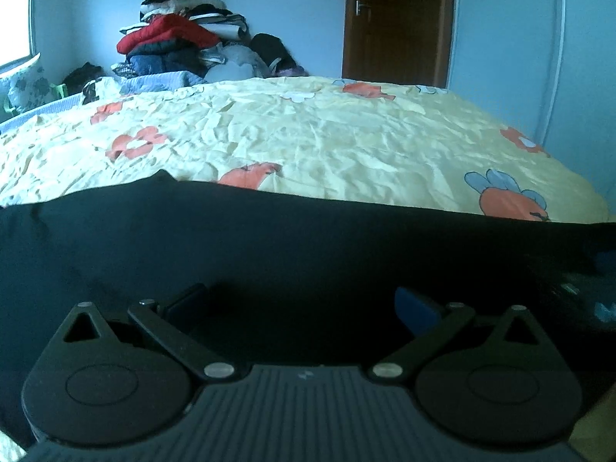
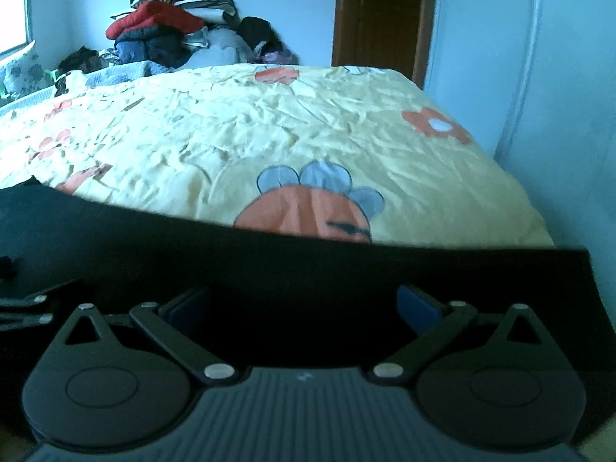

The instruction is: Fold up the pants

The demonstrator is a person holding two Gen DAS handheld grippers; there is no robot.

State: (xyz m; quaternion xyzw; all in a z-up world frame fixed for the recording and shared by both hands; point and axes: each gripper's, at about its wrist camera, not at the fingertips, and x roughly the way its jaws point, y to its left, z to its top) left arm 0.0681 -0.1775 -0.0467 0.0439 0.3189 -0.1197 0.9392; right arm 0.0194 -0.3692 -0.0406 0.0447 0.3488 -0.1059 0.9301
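Observation:
Black pants (image 1: 269, 238) lie spread along the near edge of a bed, filling the lower half of the left wrist view. They also span the right wrist view (image 2: 308, 269), with a straight edge ending at the right. My left gripper (image 1: 302, 306) is open, its blue-padded fingers (image 1: 417, 308) wide apart just over the dark cloth. My right gripper (image 2: 304, 306) is also open, its fingers (image 2: 417, 304) spread above the pants. Part of the left gripper shows at the left edge of the right wrist view (image 2: 27, 308). Neither gripper holds anything.
The bed has a wrinkled yellow sheet (image 1: 308, 134) with orange flower prints. A tall pile of clothes (image 1: 181, 34) is stacked behind it against the wall. A brown door (image 1: 396, 19) stands at the back right. A window (image 1: 15, 19) is at the far left.

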